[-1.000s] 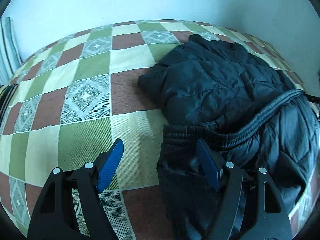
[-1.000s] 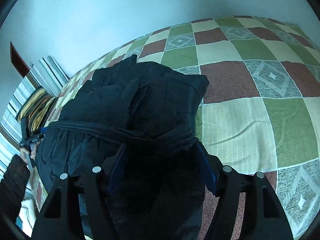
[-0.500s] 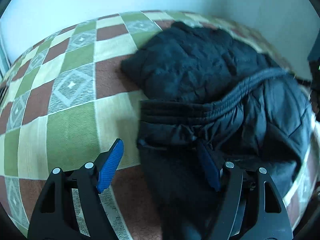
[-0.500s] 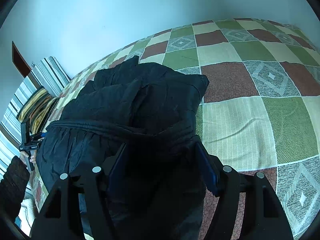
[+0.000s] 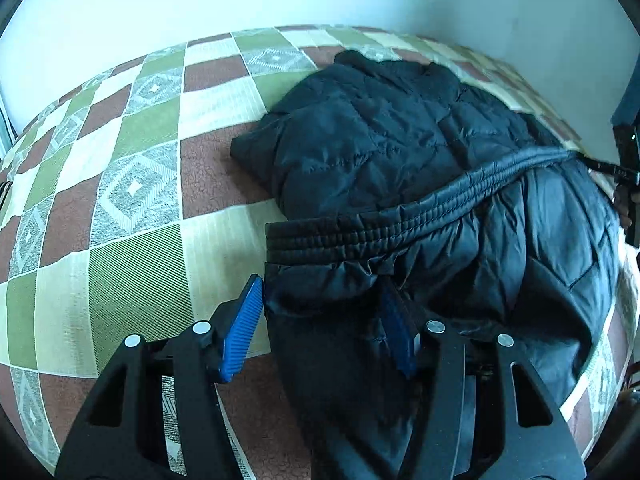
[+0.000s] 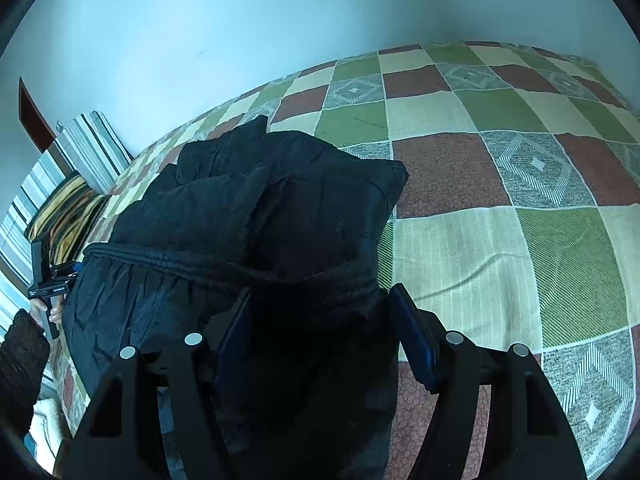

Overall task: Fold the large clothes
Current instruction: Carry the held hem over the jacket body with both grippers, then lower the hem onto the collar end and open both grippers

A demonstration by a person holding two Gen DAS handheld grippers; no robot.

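Jaws on both grippers stand apart, each straddling jacket fabric, not clamped flat. Left gripper (image 5: 322, 322): ribbed blue pads, black frame; one pad just beside the jacket's edge, the other sunk in its folds. Right gripper (image 6: 320, 336): same build, fabric bunched between the pads; whether they pinch it I cannot tell.

One jacket (image 5: 400, 168), black, quilted, puffy, with a slight sheen. It lies doubled over on the bed, a ribbed elastic hem band (image 5: 360, 232) running across the top of the pile, near half draped toward both grippers.

Bedspread (image 5: 132, 184): woven checks in green, cream and brown, plus grey squares with diamond motifs. Bare pale wall (image 6: 240, 40) behind. Striped pillows (image 6: 94, 144) stacked at the bed's head; count unclear.
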